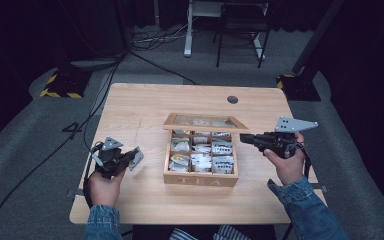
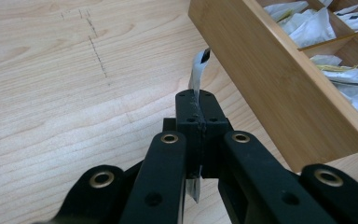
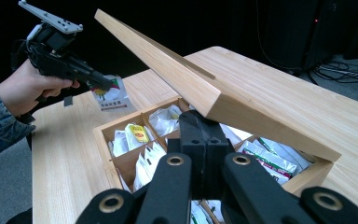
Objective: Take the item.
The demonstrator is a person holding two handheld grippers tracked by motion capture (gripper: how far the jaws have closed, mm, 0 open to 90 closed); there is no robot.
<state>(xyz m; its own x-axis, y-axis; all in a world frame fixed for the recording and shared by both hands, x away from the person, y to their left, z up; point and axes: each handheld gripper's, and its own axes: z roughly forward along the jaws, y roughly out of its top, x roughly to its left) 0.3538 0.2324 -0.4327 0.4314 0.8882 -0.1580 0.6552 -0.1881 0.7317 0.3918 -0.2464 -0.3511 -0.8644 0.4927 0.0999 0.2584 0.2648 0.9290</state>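
A wooden tea box marked TEA stands mid-table, its compartments filled with several tea bag packets. Its glass-paned lid is raised at a slant. My left gripper hovers left of the box, shut on one tea bag packet. In the left gripper view that packet shows edge-on, pinched at the jaw tips beside the box wall. My right gripper is shut and holds nothing. Its tip sits right under the lid's lower edge.
The light wood table has a round cable hole at the back right. Bare tabletop lies left of the box and in front of it. Cables, a chair and stand bases sit on the grey floor beyond the table.
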